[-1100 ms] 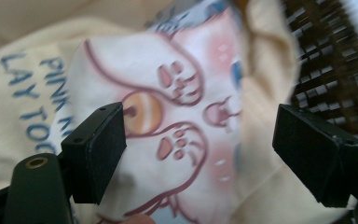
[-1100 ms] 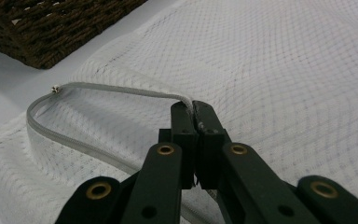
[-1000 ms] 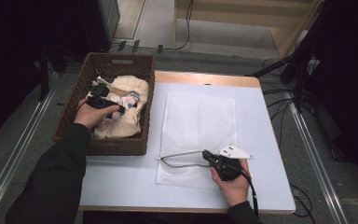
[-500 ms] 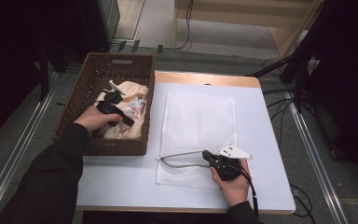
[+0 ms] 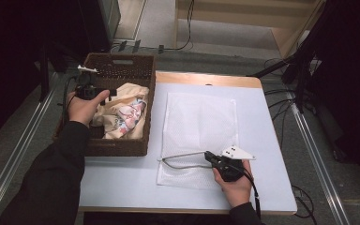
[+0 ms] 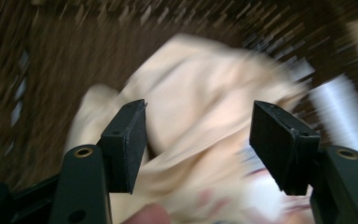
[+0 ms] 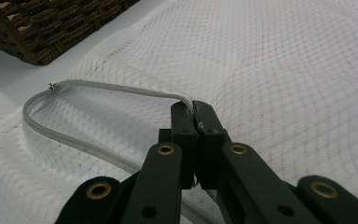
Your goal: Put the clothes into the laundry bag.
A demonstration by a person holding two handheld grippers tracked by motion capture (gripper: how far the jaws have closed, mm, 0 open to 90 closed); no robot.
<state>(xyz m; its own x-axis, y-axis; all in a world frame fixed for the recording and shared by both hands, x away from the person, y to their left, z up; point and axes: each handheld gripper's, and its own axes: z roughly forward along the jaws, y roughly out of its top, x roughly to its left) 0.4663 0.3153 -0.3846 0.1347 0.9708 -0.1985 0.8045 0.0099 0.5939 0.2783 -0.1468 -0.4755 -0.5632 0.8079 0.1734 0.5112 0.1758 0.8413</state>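
Reopening w/ nothing clamped, left claw point(image 5: 108, 93) rose off cloth point(image 5: 122, 115) at 9 o'clock; right claw point(image 5: 209, 156) pinched bag rim point(image 5: 183, 154), so regrab needed.

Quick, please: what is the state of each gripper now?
Left gripper: jaws just opening, holding nothing, over cloth.
Right gripper: shut on mesh bag edge.

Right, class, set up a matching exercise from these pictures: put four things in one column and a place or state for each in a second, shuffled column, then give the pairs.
Things:
1. cream garment
2. white mesh laundry bag
3. right gripper
4. left gripper

Places or states:
A. lying flat on the white table
B. jaws apart above the cloth
C. bunched in the wicker basket
D. shut on the bag's grey zip edge

Pairs: 1-C, 2-A, 3-D, 4-B
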